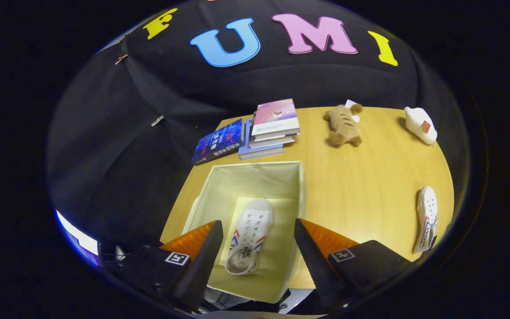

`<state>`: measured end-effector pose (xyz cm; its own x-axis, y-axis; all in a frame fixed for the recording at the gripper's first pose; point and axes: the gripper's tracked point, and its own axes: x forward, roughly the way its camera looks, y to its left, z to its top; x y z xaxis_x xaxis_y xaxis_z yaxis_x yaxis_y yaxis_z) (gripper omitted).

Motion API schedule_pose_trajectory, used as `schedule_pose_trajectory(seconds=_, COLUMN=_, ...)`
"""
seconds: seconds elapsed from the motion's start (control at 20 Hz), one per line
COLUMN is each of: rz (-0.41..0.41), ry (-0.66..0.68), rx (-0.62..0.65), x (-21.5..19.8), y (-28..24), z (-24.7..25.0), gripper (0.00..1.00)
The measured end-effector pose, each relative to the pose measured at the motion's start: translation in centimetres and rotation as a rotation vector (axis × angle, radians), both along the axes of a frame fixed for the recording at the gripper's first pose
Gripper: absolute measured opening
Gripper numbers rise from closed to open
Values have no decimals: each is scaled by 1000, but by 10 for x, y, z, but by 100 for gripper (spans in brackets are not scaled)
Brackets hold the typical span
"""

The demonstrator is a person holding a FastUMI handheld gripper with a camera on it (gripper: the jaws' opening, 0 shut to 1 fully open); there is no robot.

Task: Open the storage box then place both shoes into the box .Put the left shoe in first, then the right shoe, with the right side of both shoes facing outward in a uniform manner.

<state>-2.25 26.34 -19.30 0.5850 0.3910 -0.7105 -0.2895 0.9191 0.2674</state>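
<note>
An open cream fabric storage box (299,186) stands on the wooden table (370,177) right below me. One white shoe (249,237) with red and blue stripes lies on the box floor, toe pointing away from me. It shows between my fingers, well below them. My gripper (258,230) hovers above the box, open, with nothing between its fingers. A second white shoe (427,217) lies on its side on the table, far to the right of the box.
Beyond the box lie a blue book (218,141) and a stack of books (272,126). A brown plush toy (342,125) and a white bottle (421,125) lie further right at the table's back. The booth's black cloth wall rises behind and to the left.
</note>
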Motion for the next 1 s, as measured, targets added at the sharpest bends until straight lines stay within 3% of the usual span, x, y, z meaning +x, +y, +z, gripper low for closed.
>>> schedule_pose_trajectory(seconds=0.45, rz=-147, ry=-105, rx=-119, x=25, y=-185, z=24, gripper=99)
schedule_pose_trajectory(seconds=0.75, rz=-220, ry=-64, rx=-224, x=23, y=-311, z=-7, gripper=99)
schedule_pose_trajectory(seconds=1.0, rz=-224, ry=-23, rx=-283, x=23, y=-385, z=-39, gripper=99)
